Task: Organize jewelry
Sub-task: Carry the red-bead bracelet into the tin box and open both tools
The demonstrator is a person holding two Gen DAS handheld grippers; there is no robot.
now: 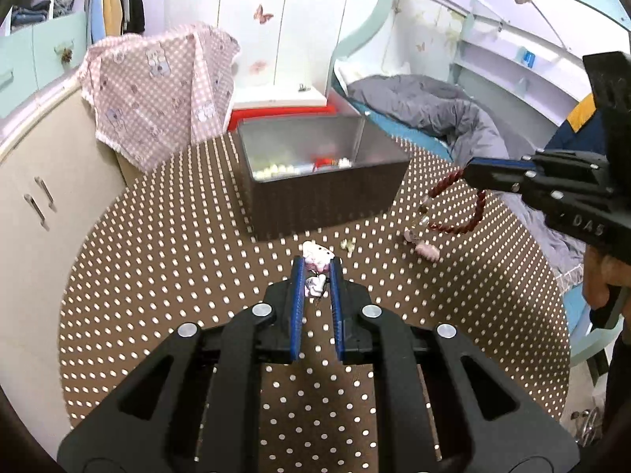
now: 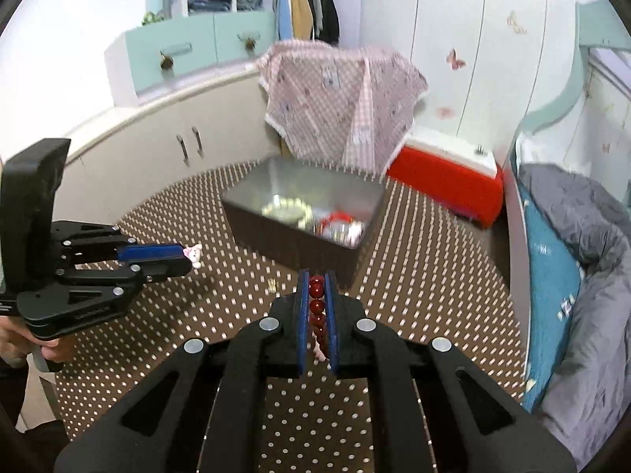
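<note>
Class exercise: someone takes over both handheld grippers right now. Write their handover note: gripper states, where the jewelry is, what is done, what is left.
Left gripper: shut on the white cat charm, lifted off the table.
Right gripper: shut on the red bead bracelet, its loop hanging free.
Box: already holds a pearl strand and a red piece.
Left: drop both in; a small gold piece and pink piece remain on the dotted table.

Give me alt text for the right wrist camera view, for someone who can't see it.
The right tongs are shut on a red bead bracelet above a round polka-dot table. Ahead sits an open grey box with jewelry inside. At left, the left tongs grip a small pink-and-white cat charm.
</note>
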